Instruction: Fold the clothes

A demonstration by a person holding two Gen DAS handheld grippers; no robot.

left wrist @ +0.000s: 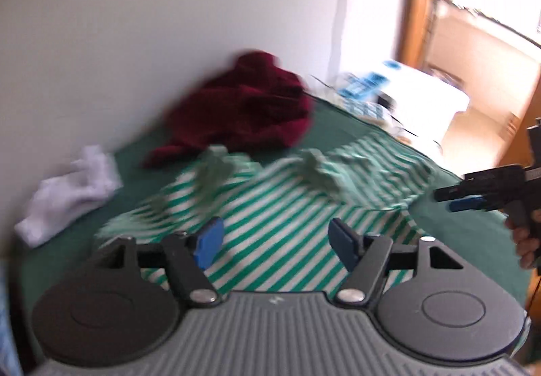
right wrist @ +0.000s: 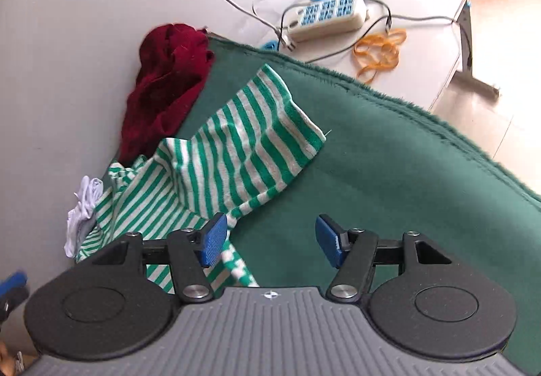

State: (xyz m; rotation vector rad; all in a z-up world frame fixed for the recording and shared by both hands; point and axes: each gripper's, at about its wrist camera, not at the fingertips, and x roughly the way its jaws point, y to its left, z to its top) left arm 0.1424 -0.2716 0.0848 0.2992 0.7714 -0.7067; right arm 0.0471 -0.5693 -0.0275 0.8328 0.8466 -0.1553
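A green-and-white striped shirt (left wrist: 280,206) lies crumpled on a dark green mat (left wrist: 338,125); it also shows in the right wrist view (right wrist: 236,152), one sleeve spread toward the mat's middle. My left gripper (left wrist: 275,242) is open and empty, just above the shirt's body. My right gripper (right wrist: 268,240) is open and empty over bare mat (right wrist: 389,173), its left finger above the shirt's edge. The right gripper also shows at the right edge of the left wrist view (left wrist: 480,196).
A dark red garment (left wrist: 247,108) (right wrist: 165,81) is heaped at the mat's far side by the wall. A white cloth (left wrist: 67,193) (right wrist: 83,206) lies left of the shirt. A power strip (right wrist: 328,17), cables and orange rubber bands (right wrist: 378,51) lie beyond the mat.
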